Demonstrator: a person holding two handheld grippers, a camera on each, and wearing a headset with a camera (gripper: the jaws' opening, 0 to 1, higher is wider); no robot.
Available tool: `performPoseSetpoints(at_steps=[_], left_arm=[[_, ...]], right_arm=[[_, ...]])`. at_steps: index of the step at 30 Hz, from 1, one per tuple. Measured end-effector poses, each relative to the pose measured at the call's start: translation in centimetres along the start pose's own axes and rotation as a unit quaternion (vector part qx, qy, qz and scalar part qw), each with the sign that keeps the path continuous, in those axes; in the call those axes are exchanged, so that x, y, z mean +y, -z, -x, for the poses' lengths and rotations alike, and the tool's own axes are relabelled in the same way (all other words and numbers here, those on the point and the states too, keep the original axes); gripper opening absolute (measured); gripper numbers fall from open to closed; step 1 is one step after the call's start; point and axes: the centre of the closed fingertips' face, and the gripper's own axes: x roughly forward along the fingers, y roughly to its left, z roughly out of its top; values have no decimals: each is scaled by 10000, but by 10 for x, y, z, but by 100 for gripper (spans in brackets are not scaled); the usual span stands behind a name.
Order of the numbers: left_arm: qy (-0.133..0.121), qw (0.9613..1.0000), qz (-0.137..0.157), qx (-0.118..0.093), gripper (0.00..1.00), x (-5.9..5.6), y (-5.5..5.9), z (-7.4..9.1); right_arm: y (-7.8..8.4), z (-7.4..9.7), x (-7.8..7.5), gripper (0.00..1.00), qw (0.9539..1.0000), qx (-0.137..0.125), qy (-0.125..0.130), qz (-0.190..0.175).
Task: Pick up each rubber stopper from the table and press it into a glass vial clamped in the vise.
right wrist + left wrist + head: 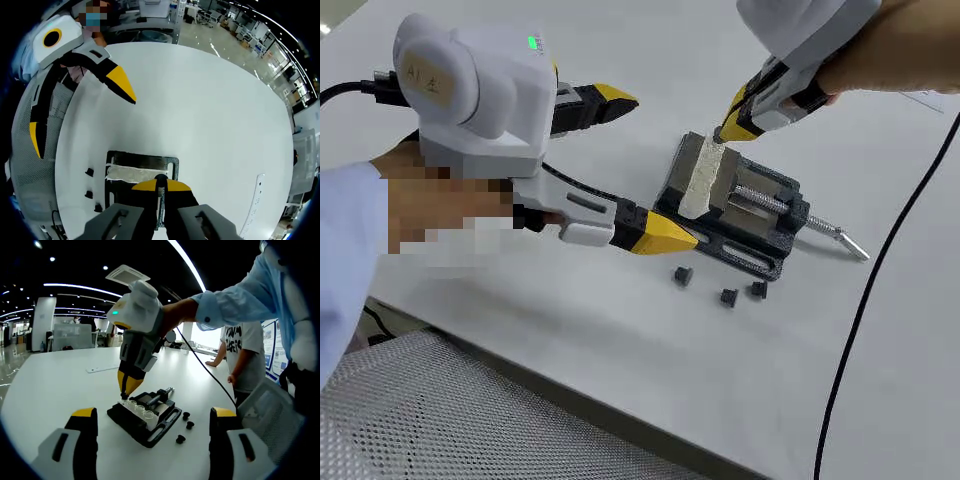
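A black vise point(760, 225) on the white table clamps a white strip holding a row of glass vials point(703, 175). My right gripper point(724, 132) comes down from the upper right, its jaws shut on a small dark rubber stopper point(161, 177) at the far end of the vials point(136, 407). Three loose black stoppers point(683, 275) point(728, 297) point(758, 290) lie on the table in front of the vise. My left gripper point(650, 170) is wide open and holds nothing, one jaw on each side of the vise's near end.
A black cable point(880, 280) runs across the table's right side. The vise's screw handle point(840, 236) sticks out to the right. A mesh chair point(420, 420) sits below the table edge. A person point(241, 360) stands beyond the table.
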Motion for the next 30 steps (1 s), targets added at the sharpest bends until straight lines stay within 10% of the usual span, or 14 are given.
performPoseSetpoints(at_steps=[17,30], left_arm=[[-4,10000,0,-2,91,-2,-1,-1],[-34,10000,-40,-8,91,-4,-11,6]], right_arm=[[0,-3,0,0,9999,151,-20,-34],[-1,-2,-3,1,9988,-282,140,-383]])
